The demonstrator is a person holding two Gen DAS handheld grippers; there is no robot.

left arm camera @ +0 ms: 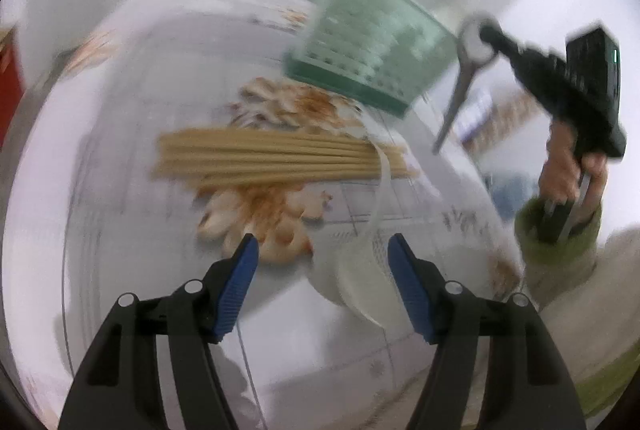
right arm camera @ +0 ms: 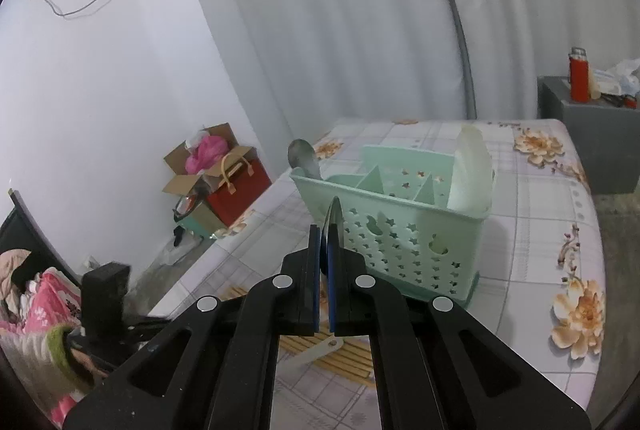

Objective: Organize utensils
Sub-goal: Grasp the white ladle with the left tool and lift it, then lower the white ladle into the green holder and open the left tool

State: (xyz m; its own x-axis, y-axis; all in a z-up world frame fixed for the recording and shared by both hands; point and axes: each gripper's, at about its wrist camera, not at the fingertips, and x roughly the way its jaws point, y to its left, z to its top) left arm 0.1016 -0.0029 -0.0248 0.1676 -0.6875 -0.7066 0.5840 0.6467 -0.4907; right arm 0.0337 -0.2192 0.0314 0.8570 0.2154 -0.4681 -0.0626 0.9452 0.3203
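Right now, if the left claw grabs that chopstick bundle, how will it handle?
The chopsticks look stiff and probably light. They lie loose side by side, with no band visible, so they may scatter or roll. The open left claw probably spans only a few.

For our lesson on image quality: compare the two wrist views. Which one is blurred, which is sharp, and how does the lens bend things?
Left wrist view: motion-smeared, so the green caddy and chopsticks look streaked, though the open left gripper stays crisp. Right wrist view: sharp, with the caddy and the spoon in the right gripper clearly outlined; fisheye distortion bows the curtain and table edge; soft, even light.
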